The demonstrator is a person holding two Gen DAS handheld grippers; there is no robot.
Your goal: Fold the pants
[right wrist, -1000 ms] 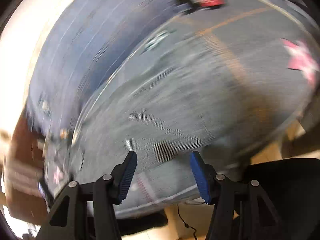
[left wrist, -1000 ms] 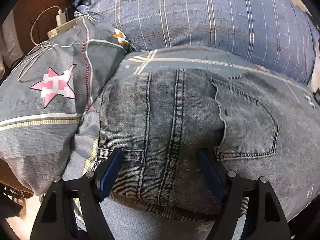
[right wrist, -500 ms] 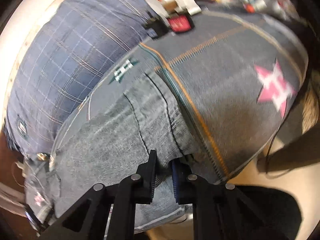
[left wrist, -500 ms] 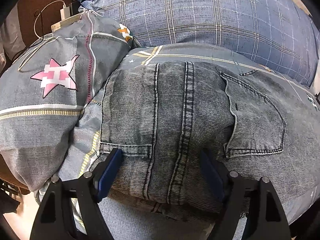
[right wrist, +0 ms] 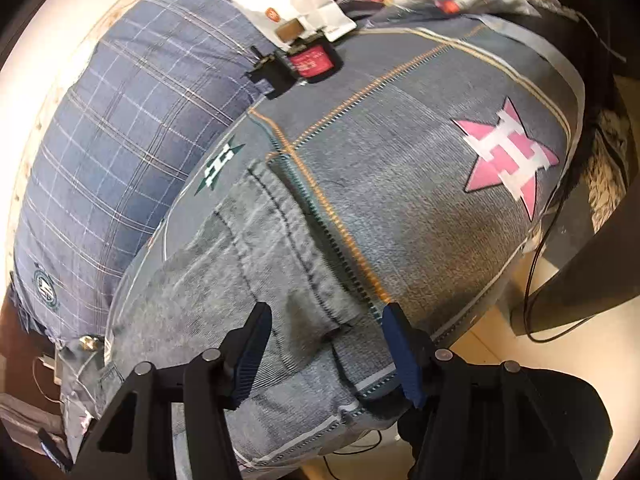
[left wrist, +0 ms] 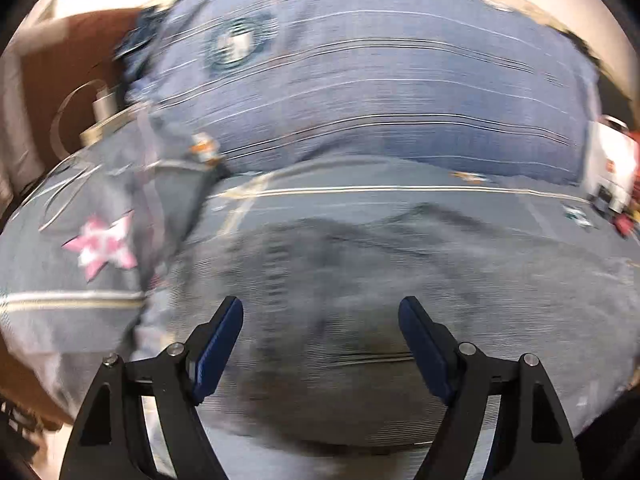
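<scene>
The grey-black denim pants (left wrist: 340,288) lie folded on the grey bedspread; the left wrist view is motion-blurred. My left gripper (left wrist: 320,332) is open and empty, hovering over the near part of the pants. In the right wrist view the pants (right wrist: 248,280) lie along the bedspread's orange-stitched seam. My right gripper (right wrist: 326,340) is open, its fingers either side of the pants' near corner, holding nothing.
A blue plaid pillow (left wrist: 380,80) lies behind the pants, also in the right wrist view (right wrist: 120,140). A second pillow with a pink star (left wrist: 104,244) is at the left. White bags and clutter (right wrist: 296,4) sit at the bed's far end. A cable (right wrist: 536,280) hangs off the bed edge.
My right gripper, shut on the pants' edge half a second ago, has opened and let go. My left gripper has pulled back and up from the pants, still open.
</scene>
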